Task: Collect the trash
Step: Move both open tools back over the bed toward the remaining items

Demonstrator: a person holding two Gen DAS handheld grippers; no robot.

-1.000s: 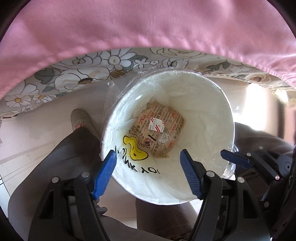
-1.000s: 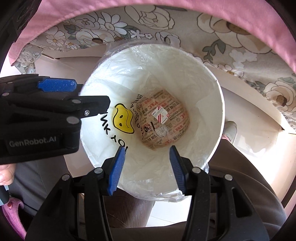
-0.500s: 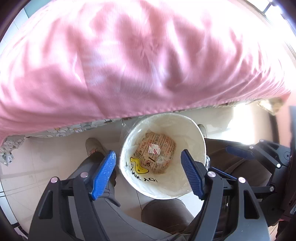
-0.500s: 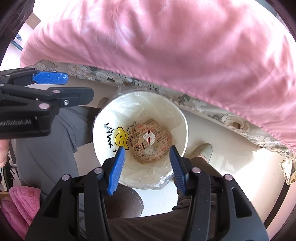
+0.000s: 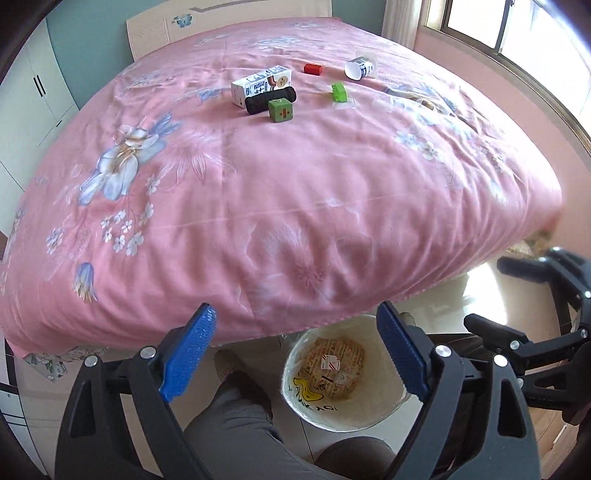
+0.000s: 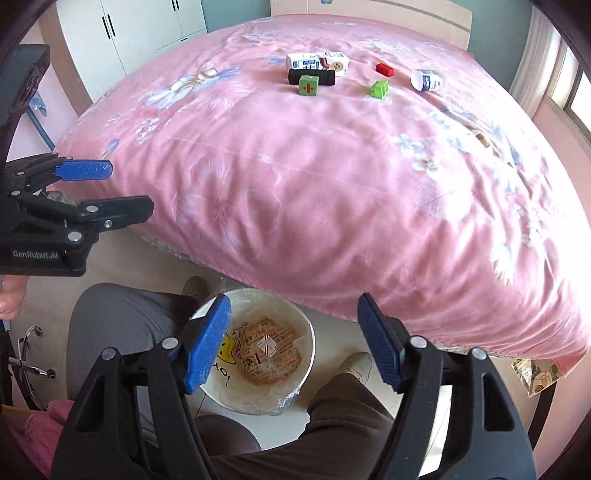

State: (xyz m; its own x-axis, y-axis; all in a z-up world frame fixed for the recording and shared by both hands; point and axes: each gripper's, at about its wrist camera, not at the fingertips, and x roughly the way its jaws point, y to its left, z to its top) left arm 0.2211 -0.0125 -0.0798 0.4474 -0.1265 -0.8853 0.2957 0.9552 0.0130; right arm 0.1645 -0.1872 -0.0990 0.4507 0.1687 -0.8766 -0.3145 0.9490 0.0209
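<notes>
A white bin lined with plastic stands on the floor at the bed's edge, with a printed wrapper inside. On the far part of the pink bed lie a milk carton, a black roll, a green cube, a green block, a red block and a tipped white cup. My left gripper and right gripper are both open and empty, above the bin.
The pink floral bedspread hangs over the bed edge just behind the bin. The person's legs and shoes flank the bin. White wardrobes stand at the back left, a window at the right.
Both grippers have risen and tilted up from the bin. The bin now looks smaller and the whole bed top with its objects has come into view.
</notes>
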